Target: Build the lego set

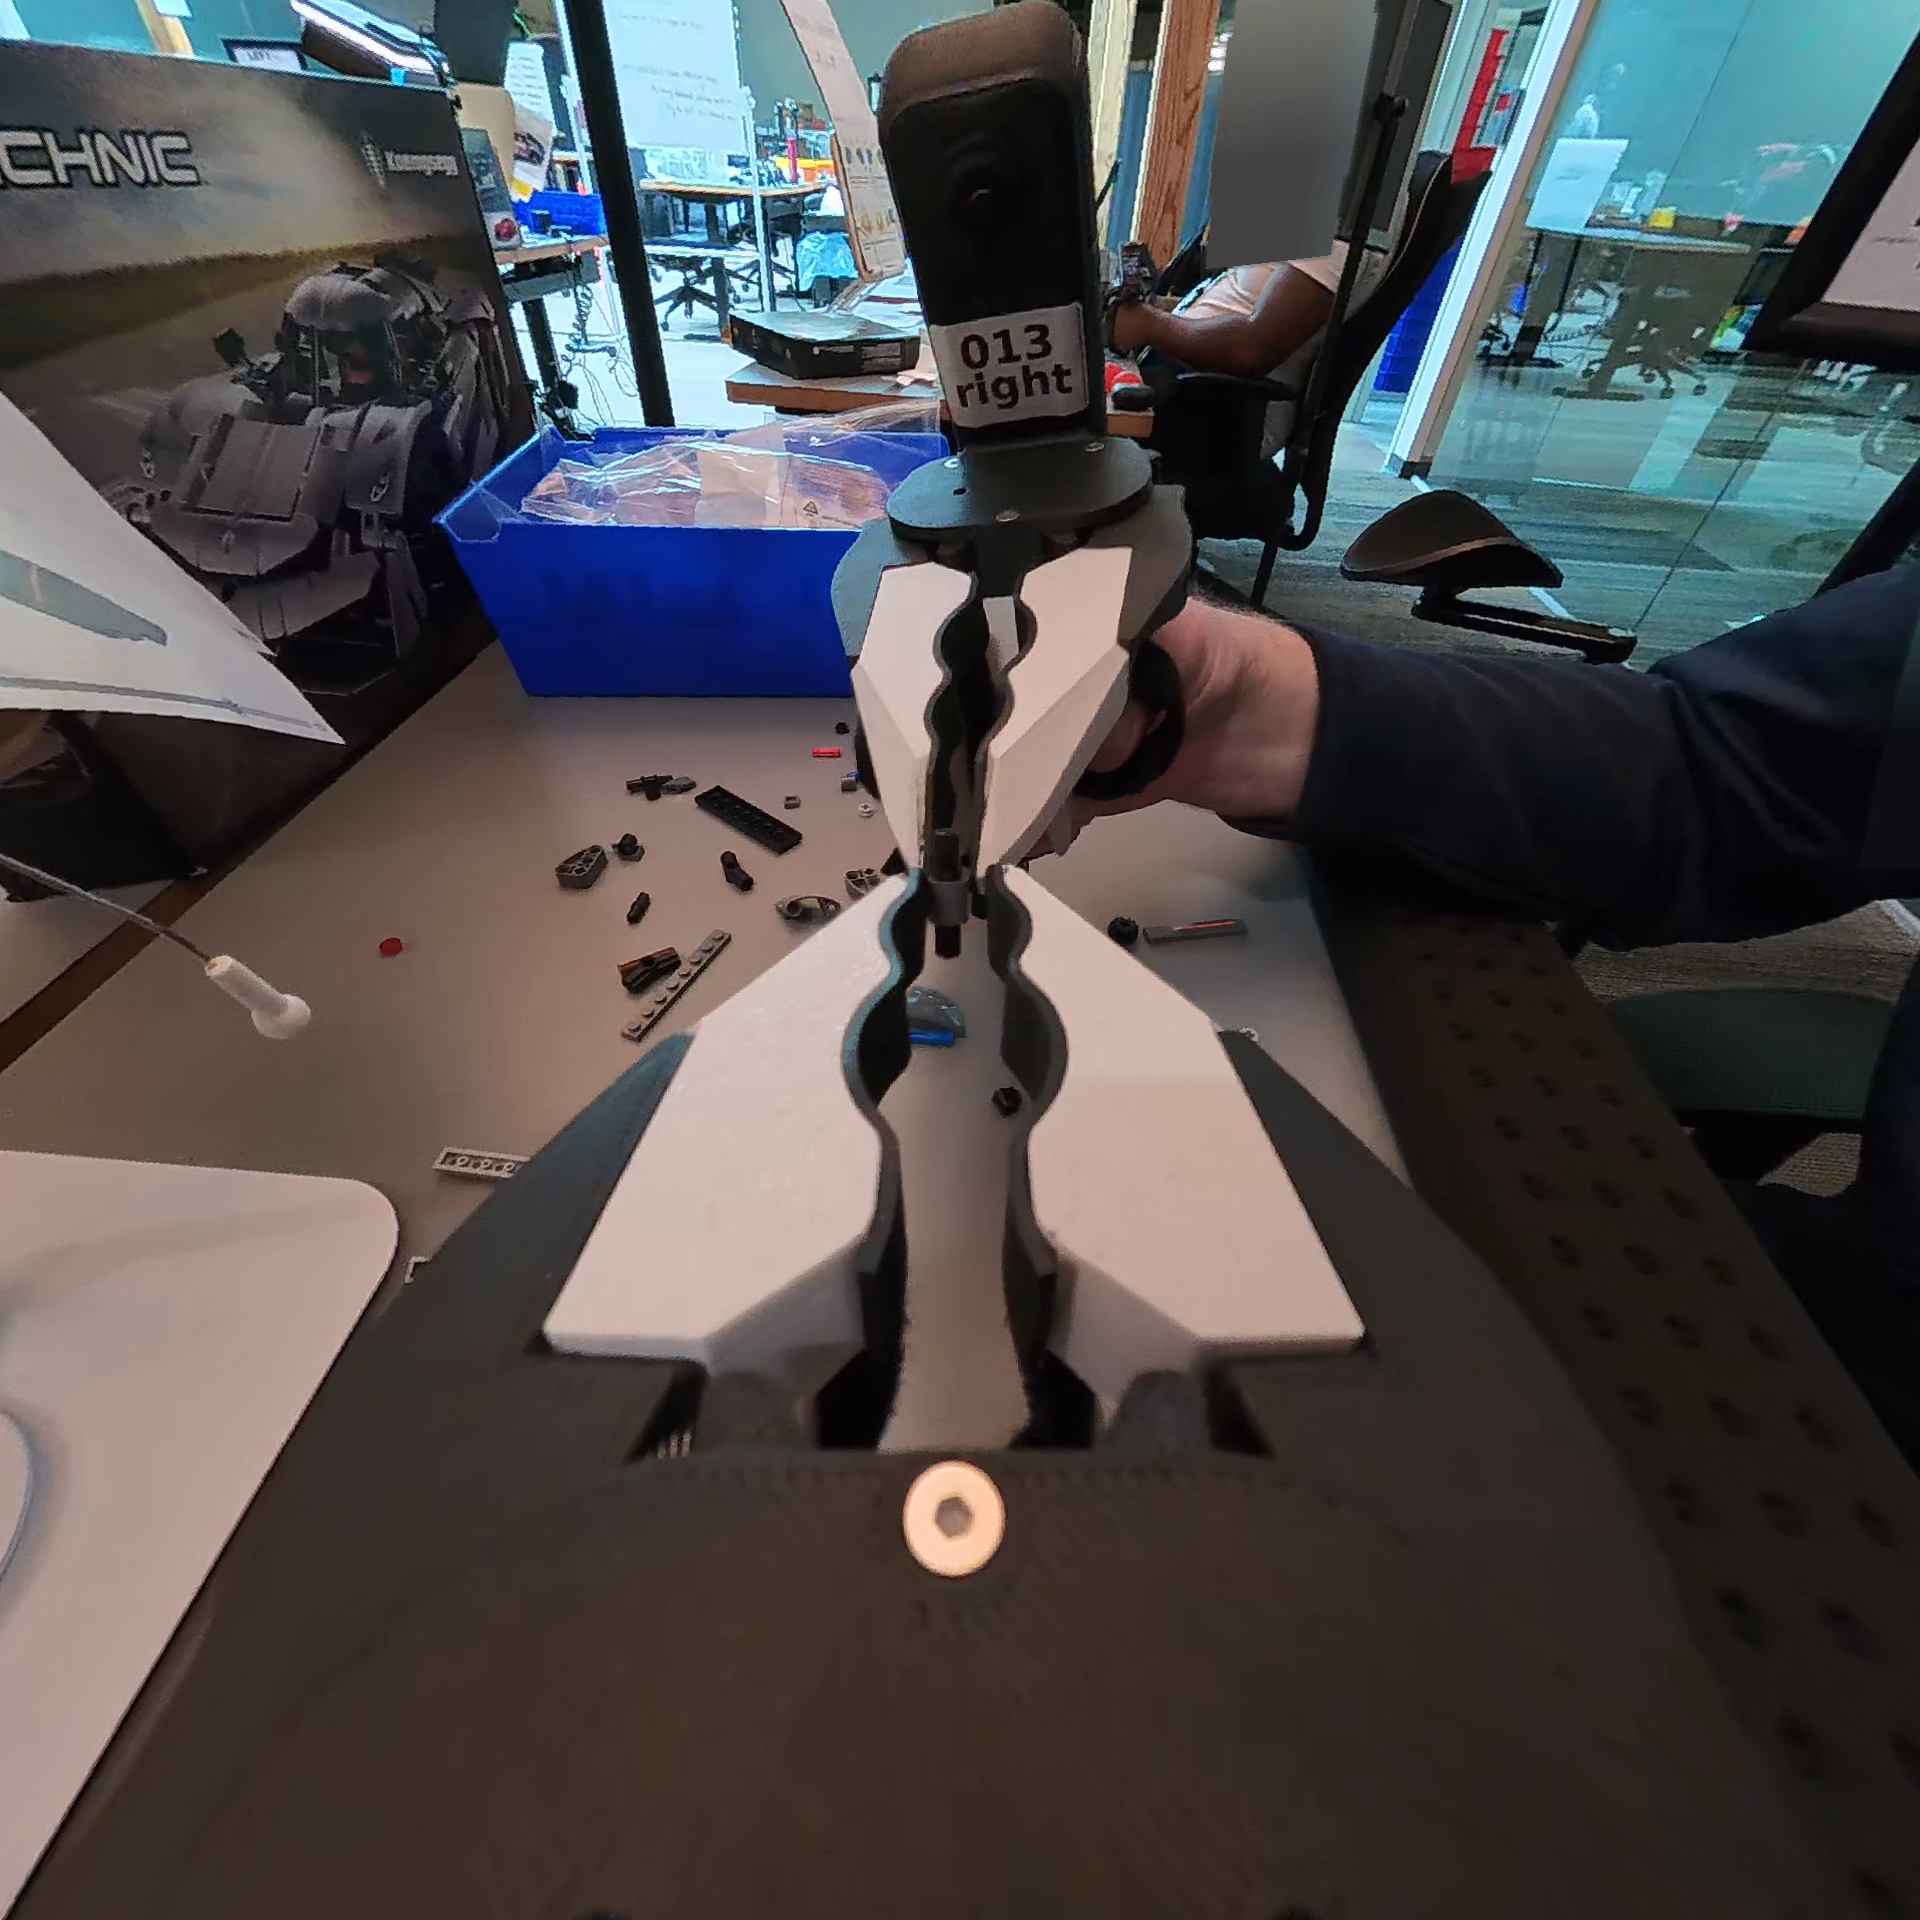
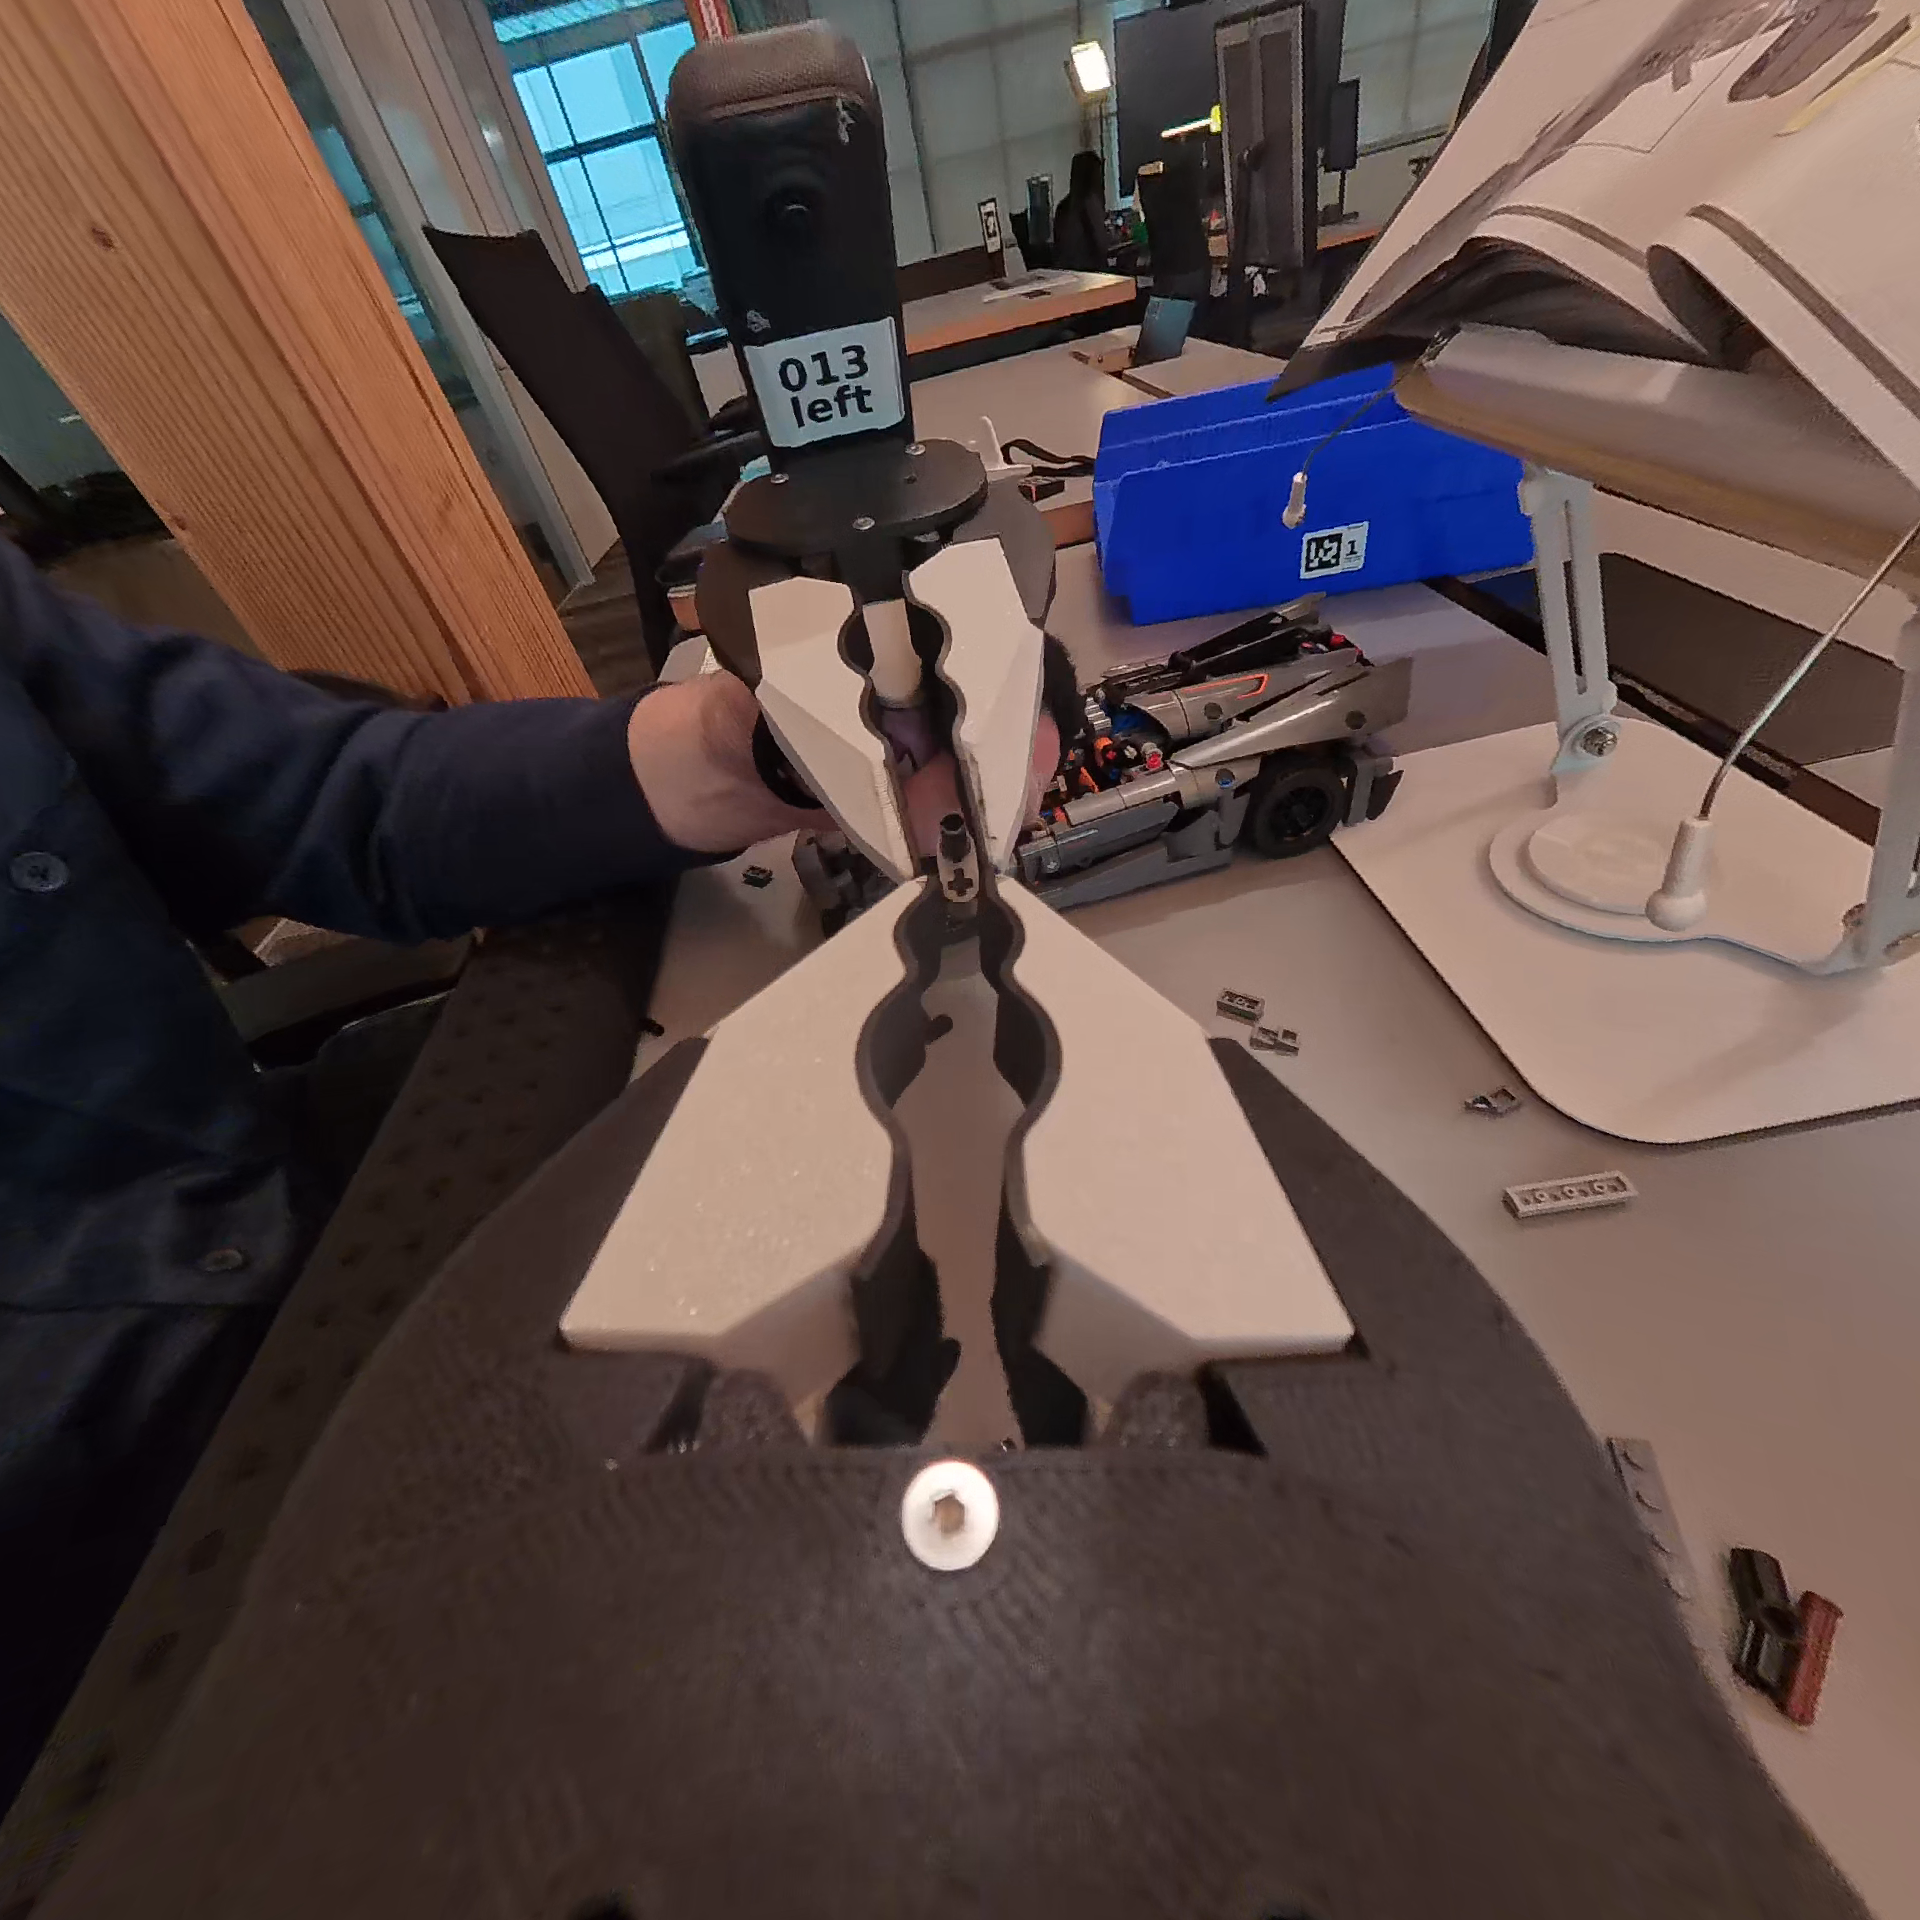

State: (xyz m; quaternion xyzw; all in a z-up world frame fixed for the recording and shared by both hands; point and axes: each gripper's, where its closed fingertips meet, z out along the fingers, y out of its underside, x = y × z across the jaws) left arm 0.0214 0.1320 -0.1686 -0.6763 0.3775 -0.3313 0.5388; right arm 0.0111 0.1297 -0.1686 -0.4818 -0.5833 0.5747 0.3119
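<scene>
My left gripper (image 1: 951,896) and right gripper (image 1: 950,847) meet tip to tip above the table. Both are shut on one small part between them: a grey connector (image 1: 949,899) with black pins sticking out of it. In the right wrist view my right gripper (image 2: 958,912) holds the end of the connector (image 2: 961,883) that has a cross-shaped hole, and the left gripper (image 2: 951,844) grips the black pin end. A half-built grey and black lego car (image 2: 1195,758) stands on the table behind the left gripper.
Loose lego parts (image 1: 727,862) lie scattered on the grey table (image 1: 416,914). A blue bin (image 1: 665,592) of plastic bags and the set's box (image 1: 260,416) stand at the back. An instruction booklet (image 2: 1662,260) rests on a white stand (image 2: 1662,935). A person sits in the background. The grippers are tip to tip, or close to it.
</scene>
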